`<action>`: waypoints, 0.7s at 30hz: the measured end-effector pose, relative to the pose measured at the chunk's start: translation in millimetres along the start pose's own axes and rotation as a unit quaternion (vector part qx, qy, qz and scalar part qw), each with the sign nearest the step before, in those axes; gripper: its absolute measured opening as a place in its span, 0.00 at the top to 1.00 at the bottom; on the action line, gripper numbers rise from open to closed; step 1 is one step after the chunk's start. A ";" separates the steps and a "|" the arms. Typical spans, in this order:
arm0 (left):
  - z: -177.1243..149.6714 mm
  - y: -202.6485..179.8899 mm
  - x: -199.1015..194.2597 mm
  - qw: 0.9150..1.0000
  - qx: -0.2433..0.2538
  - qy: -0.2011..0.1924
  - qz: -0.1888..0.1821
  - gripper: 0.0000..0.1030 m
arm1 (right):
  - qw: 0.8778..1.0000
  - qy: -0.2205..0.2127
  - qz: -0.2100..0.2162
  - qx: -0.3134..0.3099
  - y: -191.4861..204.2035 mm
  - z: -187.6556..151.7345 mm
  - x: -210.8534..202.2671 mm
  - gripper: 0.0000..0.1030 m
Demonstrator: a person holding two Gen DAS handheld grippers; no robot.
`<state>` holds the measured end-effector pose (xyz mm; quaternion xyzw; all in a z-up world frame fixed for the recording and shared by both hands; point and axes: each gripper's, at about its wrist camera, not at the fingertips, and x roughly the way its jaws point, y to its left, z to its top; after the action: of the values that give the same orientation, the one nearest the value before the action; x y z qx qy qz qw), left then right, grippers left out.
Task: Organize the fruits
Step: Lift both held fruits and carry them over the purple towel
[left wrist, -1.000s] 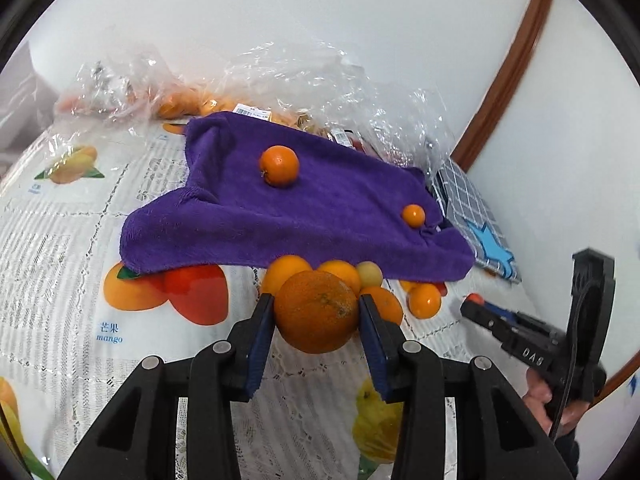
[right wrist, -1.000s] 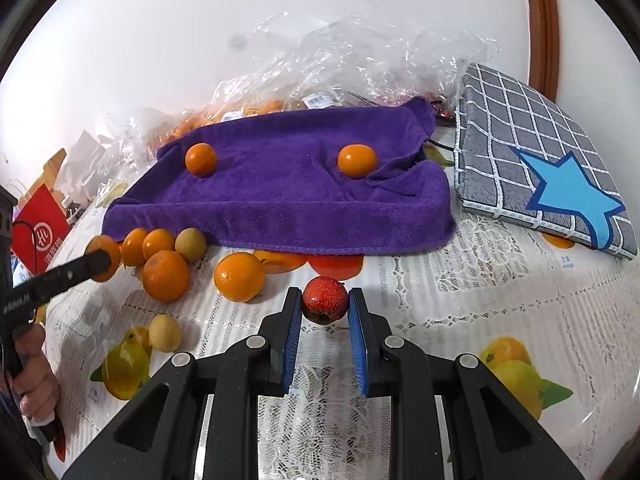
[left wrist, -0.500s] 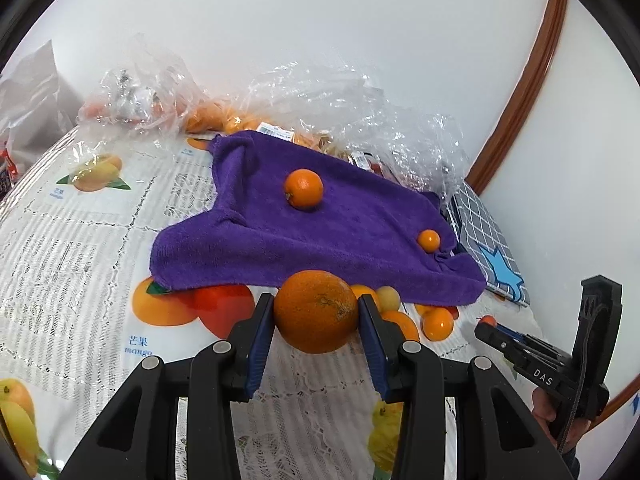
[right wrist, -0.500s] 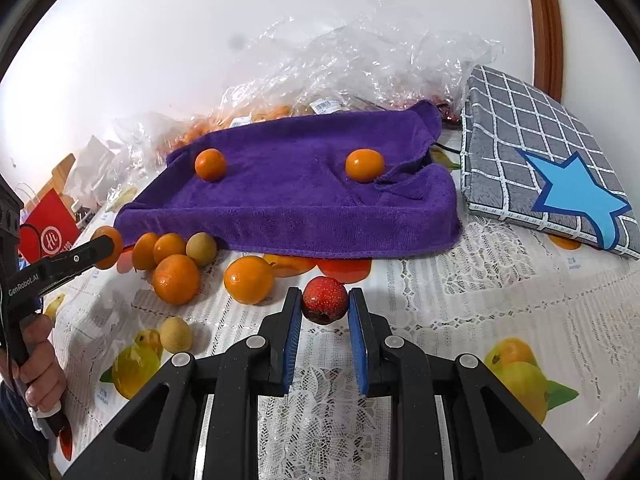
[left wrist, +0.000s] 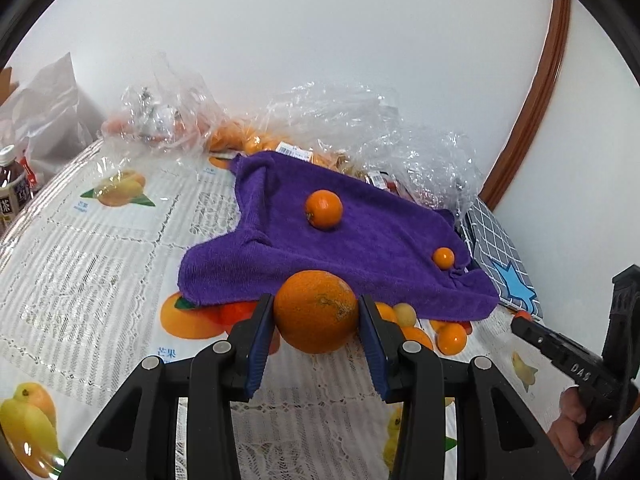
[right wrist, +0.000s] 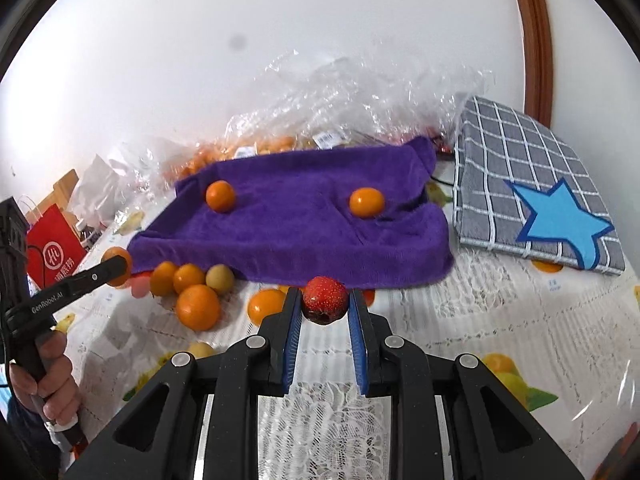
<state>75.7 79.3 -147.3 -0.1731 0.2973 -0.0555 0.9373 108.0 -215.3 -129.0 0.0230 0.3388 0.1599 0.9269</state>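
**Fruit in transit: both grippers loaded, towel as sorting ground**

- Left gripper (left wrist: 317,320): lower centre of the left wrist view, blue pads pinching a large orange (left wrist: 316,311) at its widest part, so the round fruit sits centred and is unlikely to roll out. Held clear of the cloth, in front of the towel's near edge.
- Right gripper (right wrist: 325,307): lower centre of the right wrist view, closed narrowly on a small red fruit (right wrist: 324,299) with a speckled skin. The fruit sits at the very fingertips; the hold appears light, which would suit something that may be soft.
- Purple towel (right wrist: 296,224): middle of both views, spread flat over the printed tablecloth (right wrist: 500,320). Probably the sorting area.
- Already on the towel: a medium orange (left wrist: 324,209) toward its upper centre and a smaller orange (left wrist: 443,258) near its right edge, well apart, which hints at separate spots by size or kind.
- Loose fruit pile (right wrist: 192,292): left of centre in the right wrist view, on the tablecloth just in front of the towel; still to be sorted.
- Plastic bags (left wrist: 360,128): upper centre, behind the towel, with more oranges inside.
- Checked cushion (right wrist: 536,192): right side, beside the towel; plays no visible part in the task.
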 end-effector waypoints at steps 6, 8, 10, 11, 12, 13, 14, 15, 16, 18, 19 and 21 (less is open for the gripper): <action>3.2 6.2 -5.1 1.000 -0.011 -0.010 0.012 0.61 | 1.000 -0.006 -0.002 0.012 -1.7 10.9 -6.2 0.77; 6.6 9.8 -10.7 1.000 -0.020 -0.015 0.009 0.61 | 1.000 -0.010 -0.001 0.018 -2.4 16.9 -8.9 0.77; 11.1 12.3 -16.7 0.999 -0.029 -0.018 -0.004 0.61 | 1.000 -0.016 -0.001 0.014 -1.4 23.3 -12.7 0.77; 14.6 12.8 -20.8 0.999 -0.032 -0.024 -0.009 0.61 | 1.000 -0.020 -0.003 0.011 -0.4 25.8 -14.4 0.77; 18.5 11.8 -23.6 0.999 -0.032 -0.028 -0.012 0.61 | 1.000 -0.024 -0.006 0.006 0.8 29.4 -15.9 0.77; 23.4 10.4 -26.3 0.999 -0.030 -0.033 -0.015 0.61 | 1.000 -0.028 -0.009 0.003 1.8 33.0 -17.4 0.77; 29.7 8.1 -28.9 0.999 -0.026 -0.039 -0.017 0.62 | 0.999 -0.031 -0.010 0.001 2.3 36.4 -18.6 0.77; 34.2 5.6 -29.9 0.999 -0.023 -0.043 -0.018 0.61 | 0.999 -0.034 -0.011 0.000 3.2 39.3 -19.7 0.77; 40.4 2.6 -30.9 0.998 -0.019 -0.047 -0.020 0.61 | 0.999 -0.037 -0.012 -0.002 3.6 42.5 -20.6 0.77; 52.5 -3.4 -29.5 0.998 -0.013 -0.052 -0.029 0.61 | 0.999 -0.043 -0.017 -0.005 5.1 48.5 -21.7 0.77; 56.8 -5.6 -28.0 0.998 -0.011 -0.052 -0.032 0.61 | 0.999 -0.045 -0.019 -0.006 5.2 51.8 -21.2 0.77; 66.7 -11.5 -23.0 0.998 -0.006 -0.051 -0.030 0.61 | 0.999 -0.049 -0.021 -0.004 4.6 58.2 -19.3 0.77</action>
<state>95.4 92.7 -79.9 -0.1900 0.2438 -0.0726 0.9483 129.8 -213.2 -71.5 0.0199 0.2930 0.1405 0.9455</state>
